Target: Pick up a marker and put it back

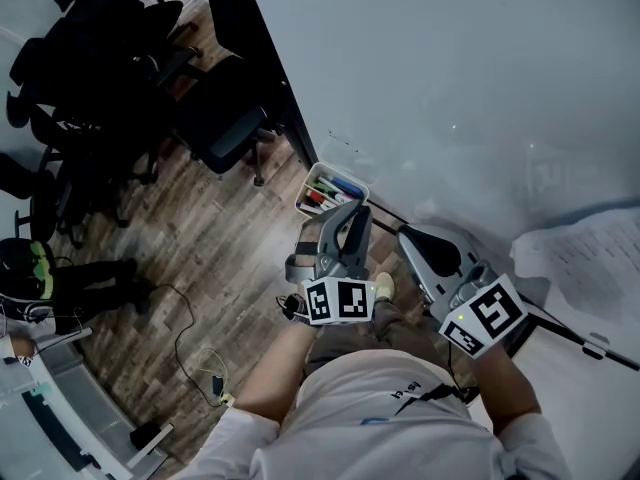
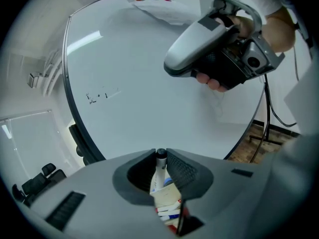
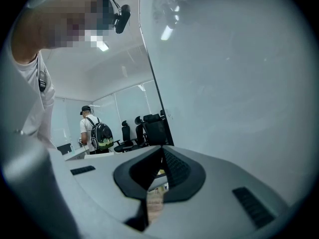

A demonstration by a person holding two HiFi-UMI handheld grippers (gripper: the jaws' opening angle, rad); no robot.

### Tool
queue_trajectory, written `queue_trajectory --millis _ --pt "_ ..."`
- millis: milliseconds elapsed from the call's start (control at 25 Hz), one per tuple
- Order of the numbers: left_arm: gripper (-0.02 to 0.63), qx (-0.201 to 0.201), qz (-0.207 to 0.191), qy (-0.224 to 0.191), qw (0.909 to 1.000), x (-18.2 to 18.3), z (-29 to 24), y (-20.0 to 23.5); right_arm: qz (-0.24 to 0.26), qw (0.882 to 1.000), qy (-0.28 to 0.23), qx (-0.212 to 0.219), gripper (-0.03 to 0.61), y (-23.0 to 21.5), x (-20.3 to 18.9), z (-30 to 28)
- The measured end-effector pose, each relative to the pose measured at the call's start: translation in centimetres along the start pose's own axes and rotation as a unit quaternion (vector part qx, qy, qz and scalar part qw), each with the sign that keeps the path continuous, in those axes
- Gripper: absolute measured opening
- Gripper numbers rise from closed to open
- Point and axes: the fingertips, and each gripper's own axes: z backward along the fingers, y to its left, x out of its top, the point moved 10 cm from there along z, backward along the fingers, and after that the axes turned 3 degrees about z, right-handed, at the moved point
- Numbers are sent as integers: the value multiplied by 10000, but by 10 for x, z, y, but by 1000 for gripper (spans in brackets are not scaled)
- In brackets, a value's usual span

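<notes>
A white marker with a black cap [image 2: 160, 166] stands upright between the jaws of my left gripper [image 2: 160, 154], which is shut on it just above the tray. That white marker tray [image 1: 318, 180] hangs at the whiteboard's lower edge and holds several red, blue and green markers [image 2: 167, 215]. In the head view the left gripper [image 1: 352, 213] points down at the tray. My right gripper [image 1: 412, 240] hovers beside it to the right, close to the whiteboard, shut with nothing in it [image 3: 163, 152].
The large whiteboard [image 1: 450, 88] fills the right side, with a sheet of paper [image 1: 580, 253] stuck to it. Black office chairs [image 1: 120, 58] stand on the wooden floor at the left, with cables [image 1: 190, 338] nearby. A person with a backpack [image 3: 92, 128] stands far off.
</notes>
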Motion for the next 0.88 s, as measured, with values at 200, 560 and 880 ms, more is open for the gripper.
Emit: queue_trajectory --millis 200,560,880 --pt "74 109 279 -123 9995 9 10 11 51 9999 -79 69 14 2 6 -2" --pt "75 313 1214 -451 9911 28 33 37 176 9994 -250 189 14 5 18 -2" --pt "74 517 1916 -914 9758 53 59 68 330 9978 -452 362 14 10 32 -4"
